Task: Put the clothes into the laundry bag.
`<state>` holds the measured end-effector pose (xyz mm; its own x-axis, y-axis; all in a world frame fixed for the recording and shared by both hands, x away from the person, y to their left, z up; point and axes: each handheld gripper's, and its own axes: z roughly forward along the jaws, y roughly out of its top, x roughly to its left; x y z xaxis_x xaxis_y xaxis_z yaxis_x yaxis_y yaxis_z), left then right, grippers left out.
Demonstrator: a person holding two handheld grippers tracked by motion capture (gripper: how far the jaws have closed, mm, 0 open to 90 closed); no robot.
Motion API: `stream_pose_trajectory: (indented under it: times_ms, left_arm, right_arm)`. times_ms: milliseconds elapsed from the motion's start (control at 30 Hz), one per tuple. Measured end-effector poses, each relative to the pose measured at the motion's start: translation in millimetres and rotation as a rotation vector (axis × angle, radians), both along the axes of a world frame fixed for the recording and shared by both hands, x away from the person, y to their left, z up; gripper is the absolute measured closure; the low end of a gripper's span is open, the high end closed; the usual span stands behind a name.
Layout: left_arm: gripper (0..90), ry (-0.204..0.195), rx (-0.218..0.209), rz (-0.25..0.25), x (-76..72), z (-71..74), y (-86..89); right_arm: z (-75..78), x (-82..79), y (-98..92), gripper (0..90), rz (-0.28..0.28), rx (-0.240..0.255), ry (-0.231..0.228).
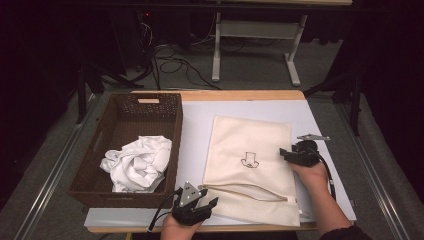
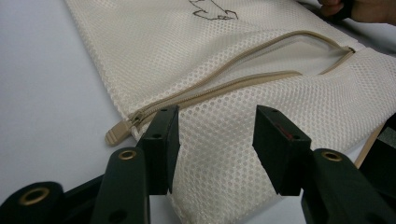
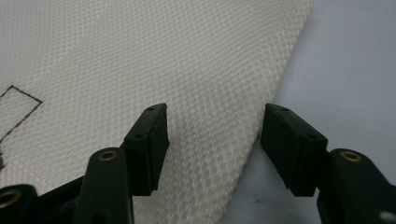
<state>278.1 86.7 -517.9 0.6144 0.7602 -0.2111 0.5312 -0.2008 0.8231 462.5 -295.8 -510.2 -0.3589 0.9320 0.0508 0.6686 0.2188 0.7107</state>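
Your left hand-held gripper (image 2: 215,140) stood spread over the mesh bag (image 1: 250,160) near its zipper pull (image 2: 116,134) (lower left); your right hand-held gripper (image 3: 212,144), also spread, needed the bag's edge squarely between its jaws.

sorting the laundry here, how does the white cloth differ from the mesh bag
The white cloth is crumpled in a heap inside the brown basket; the mesh bag lies flat on the table's white sheet. The white cloth is bright white and plain; the mesh bag is cream, with a tan zipper part open and a small dark drawing. Both are soft fabric.
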Motion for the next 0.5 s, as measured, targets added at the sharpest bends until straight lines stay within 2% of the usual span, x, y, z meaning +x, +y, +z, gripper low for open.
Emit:
stream_pose_trajectory:
  times_ms: [33, 67, 133, 200, 267, 333, 500]
  left_arm:
    - [52.0, 0.002, 0.002, -0.001, 0.1, -0.1, 0.2]
    - [53.0, 0.002, 0.003, -0.003, 0.0, -0.1, 0.5]
    - [53.1, 0.002, 0.005, -0.004, 0.0, 0.2, 0.7]
    - [53.1, 0.0, 0.0, 0.004, 0.2, 0.7, 0.6]
    - [53.1, 0.003, 0.013, 0.008, 0.8, 1.0, 1.1]
    - [54.4, 0.027, 0.032, 0.018, 2.8, -0.2, 0.9]
    - [53.1, 0.036, 0.061, 0.021, 6.9, -5.0, -4.4]
  right_arm:
    - [0.4, 0.7, 2.4, 46.5, 0.0, -0.013, -0.004]
    - [0.6, 1.7, 3.1, 50.7, -0.007, -0.004, -0.001]
    - [0.7, 0.9, 3.4, 70.4, -0.006, 0.0, -0.007]
    - [0.0, -2.1, 3.5, 86.2, 0.012, -0.022, -0.022]
    - [1.5, -5.4, 0.3, 88.2, 0.008, -0.017, -0.027]
    - [2.7, -10.1, -6.2, 88.5, -0.005, -0.035, -0.036]
    - [4.4, -27.2, -39.1, 88.4, -0.046, -0.054, -0.044]
